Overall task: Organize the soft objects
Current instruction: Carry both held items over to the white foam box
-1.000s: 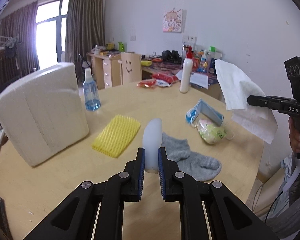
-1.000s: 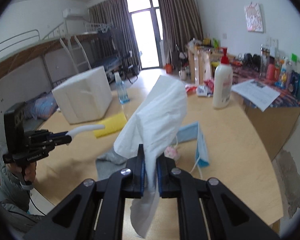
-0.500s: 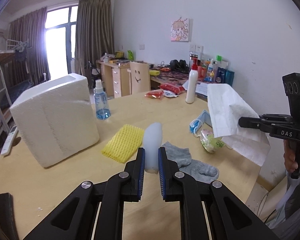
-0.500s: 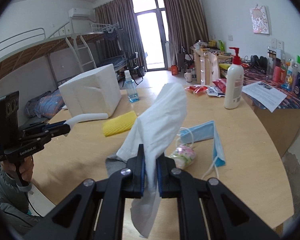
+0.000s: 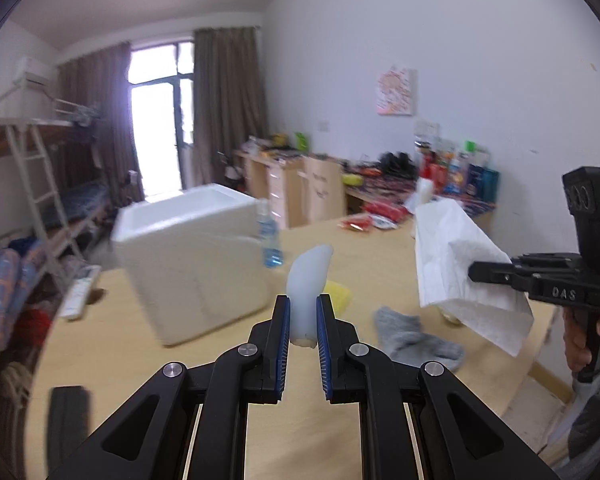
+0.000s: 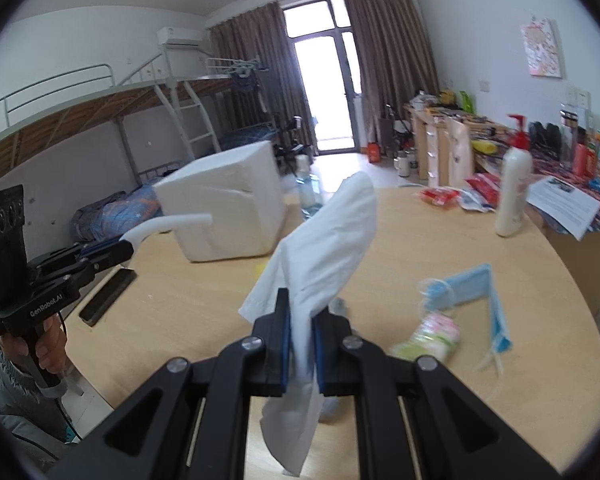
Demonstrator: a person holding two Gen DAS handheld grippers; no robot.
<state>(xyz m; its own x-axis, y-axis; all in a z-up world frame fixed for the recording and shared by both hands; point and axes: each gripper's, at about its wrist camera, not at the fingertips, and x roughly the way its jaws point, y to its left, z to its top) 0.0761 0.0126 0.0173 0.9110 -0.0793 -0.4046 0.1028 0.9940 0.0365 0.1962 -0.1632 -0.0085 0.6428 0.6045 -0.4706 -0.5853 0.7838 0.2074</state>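
Both claws loaded above the round wooden tabletop [image 6: 460,256]

My left claw [image 5: 303,320] pinches a pale, translucent soft curved strip [image 5: 309,276]; my right claw [image 6: 300,322] clamps a white crumpled tissue [image 6: 324,248], both held in the air near the white foam box [image 5: 192,256].

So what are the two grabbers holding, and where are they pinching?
The left gripper pinches a bendy white strip at its bottom end. The right gripper pinches a white tissue partway up, its tail dangling below.
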